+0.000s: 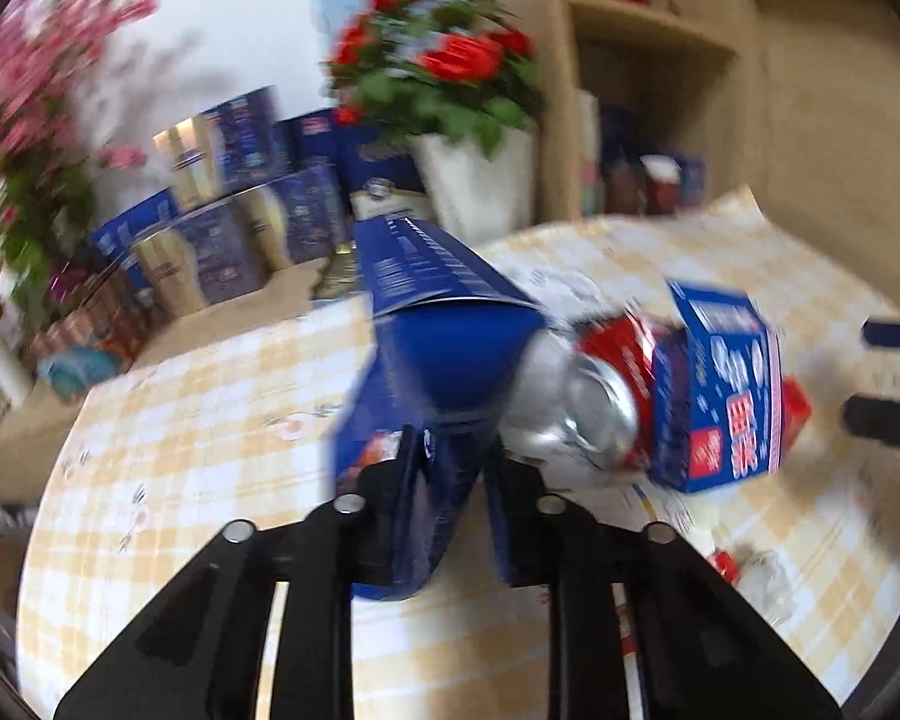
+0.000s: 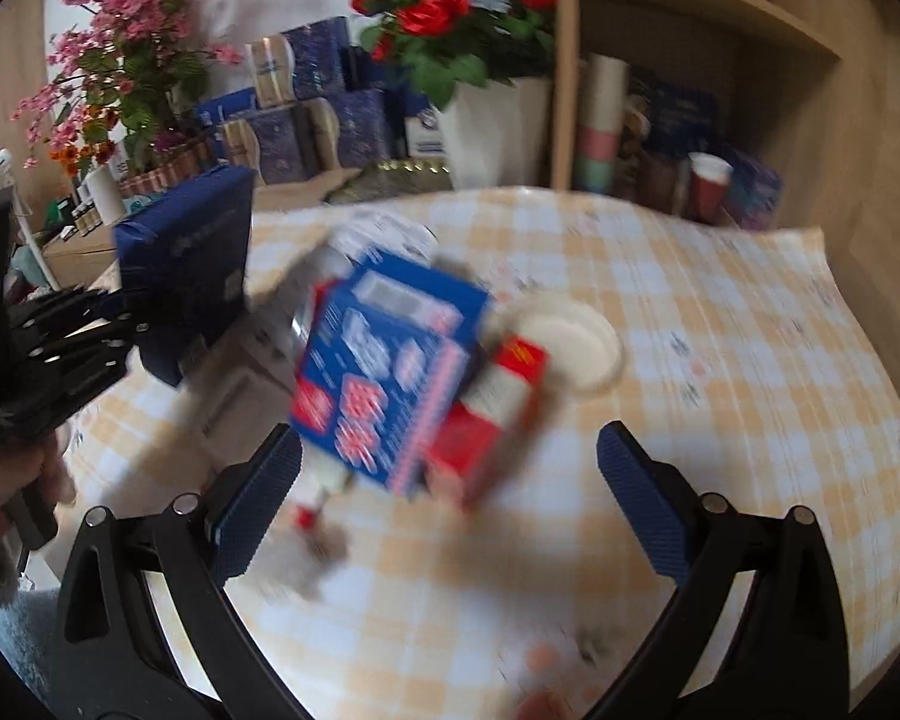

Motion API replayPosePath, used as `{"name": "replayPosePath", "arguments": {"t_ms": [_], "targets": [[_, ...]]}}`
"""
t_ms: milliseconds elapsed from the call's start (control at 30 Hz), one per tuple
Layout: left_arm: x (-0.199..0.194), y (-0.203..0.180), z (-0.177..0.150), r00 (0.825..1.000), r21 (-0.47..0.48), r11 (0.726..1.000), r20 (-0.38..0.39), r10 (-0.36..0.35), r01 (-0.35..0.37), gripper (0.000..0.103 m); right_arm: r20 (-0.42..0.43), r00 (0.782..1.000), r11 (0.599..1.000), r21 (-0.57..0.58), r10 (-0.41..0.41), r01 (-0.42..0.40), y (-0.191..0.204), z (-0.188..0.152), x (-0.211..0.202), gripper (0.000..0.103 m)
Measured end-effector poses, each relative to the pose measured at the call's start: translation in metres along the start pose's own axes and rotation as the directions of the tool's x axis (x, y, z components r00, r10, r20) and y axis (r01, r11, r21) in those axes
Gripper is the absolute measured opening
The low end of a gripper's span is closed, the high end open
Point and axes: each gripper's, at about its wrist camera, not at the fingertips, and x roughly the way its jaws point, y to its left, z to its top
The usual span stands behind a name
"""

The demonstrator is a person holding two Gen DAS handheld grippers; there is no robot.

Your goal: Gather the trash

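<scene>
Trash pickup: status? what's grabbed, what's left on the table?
No bin in view, so nothing looks finished. In hand: left gripper shut on a dark blue box. Right gripper open, empty. Left on the table: blue-and-white carton, red box, crushed can, white lid.

Left wrist view: close, low over the checked table (image 1: pixel 210 396), facing along its fingers toward the shelf (image 1: pixel 642 24). Right wrist view: higher, set back, facing likewise. Shared: blue-and-white carton (image 1: pixel 723 384) (image 2: pixel 384 372), red-flower pot (image 1: pixel 480 180) (image 2: pixel 498 126).
</scene>
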Motion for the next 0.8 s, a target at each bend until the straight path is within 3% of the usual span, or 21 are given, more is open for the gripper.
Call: {"name": "replayPosePath", "arguments": {"t_ms": [100, 300, 567, 633, 800], "targets": [[-0.012, 0.030, 0.000, 1.000, -0.123, 0.992, 0.009, -0.023, 0.024, 0.016, 0.003, 1.000, 1.000, -0.020, 0.004, -0.004, 0.018, 0.018, 0.016, 0.097], [-0.040, 0.061, -0.010, 0.999, -0.224, 0.974, 0.039, -0.024, 0.032, 0.016, -0.041, 0.998, 0.999, 0.012, -0.049, 0.049, 0.035, 0.038, 0.056, 0.097], [-0.073, 0.070, -0.028, 0.997, -0.245, 0.968, 0.072, -0.036, 0.053, 0.016, -0.086, 0.995, 0.985, 0.160, -0.047, 0.060, 0.022, 0.043, 0.086, 0.097], [-0.080, 0.071, -0.032, 0.996, -0.246, 0.968, 0.077, -0.040, 0.058, 0.016, -0.084, 0.996, 0.986, 0.161, -0.032, 0.045, 0.023, 0.044, 0.085, 0.081], [-0.089, 0.074, -0.036, 0.995, -0.270, 0.960, 0.080, -0.053, 0.073, 0.016, -0.018, 1.000, 0.993, 0.115, -0.016, 0.018, 0.033, 0.047, 0.063, 0.081]]}}
